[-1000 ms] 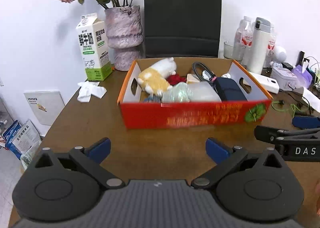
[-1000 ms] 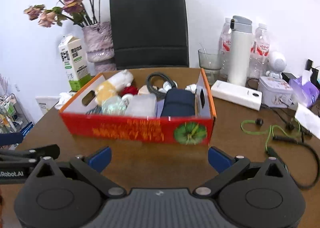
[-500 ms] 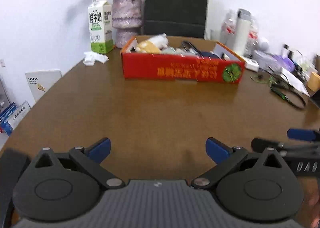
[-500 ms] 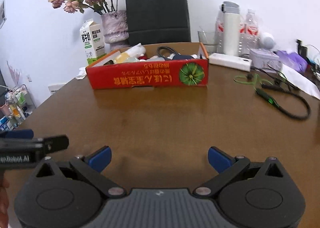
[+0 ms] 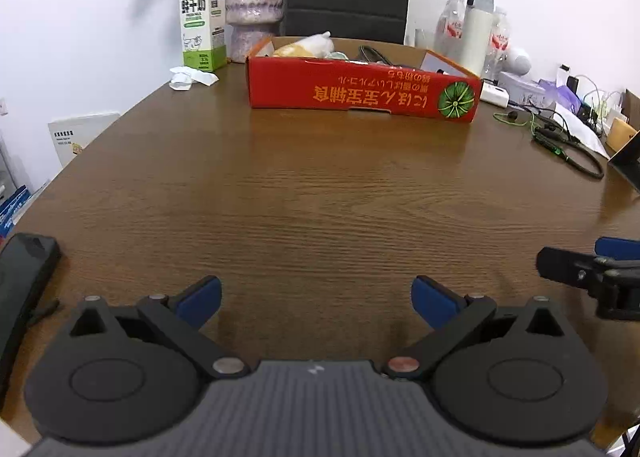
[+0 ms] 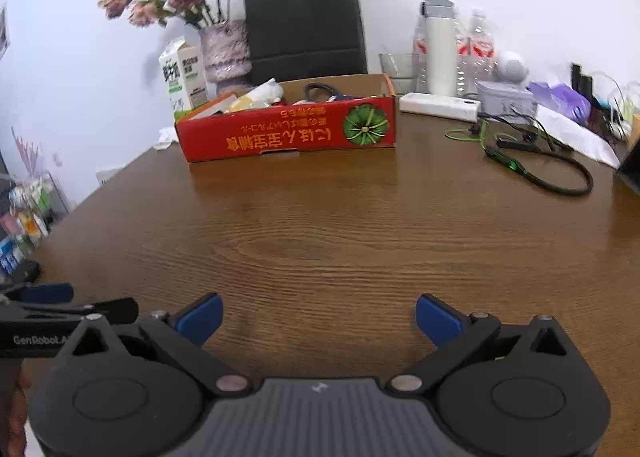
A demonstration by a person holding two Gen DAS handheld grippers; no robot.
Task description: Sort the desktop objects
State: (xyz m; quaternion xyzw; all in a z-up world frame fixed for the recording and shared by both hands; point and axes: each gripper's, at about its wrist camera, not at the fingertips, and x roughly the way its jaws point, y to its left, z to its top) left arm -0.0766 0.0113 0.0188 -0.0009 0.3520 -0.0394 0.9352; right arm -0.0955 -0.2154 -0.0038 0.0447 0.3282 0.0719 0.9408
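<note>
Both the left gripper (image 5: 316, 297) and right gripper (image 6: 319, 317) hover empty, fingers spread; sorting looks finished, red box (image 5: 362, 93) at twelve o'clock.

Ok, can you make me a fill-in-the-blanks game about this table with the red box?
1. The box full of things is colored ____.
2. Both the left hand-held gripper and the right hand-held gripper have their jaws ____.
3. The milk carton stands beside the vase holding ____.
4. The picture on the box front is a green ____.

Missing words: red; open; flowers; pumpkin
</note>
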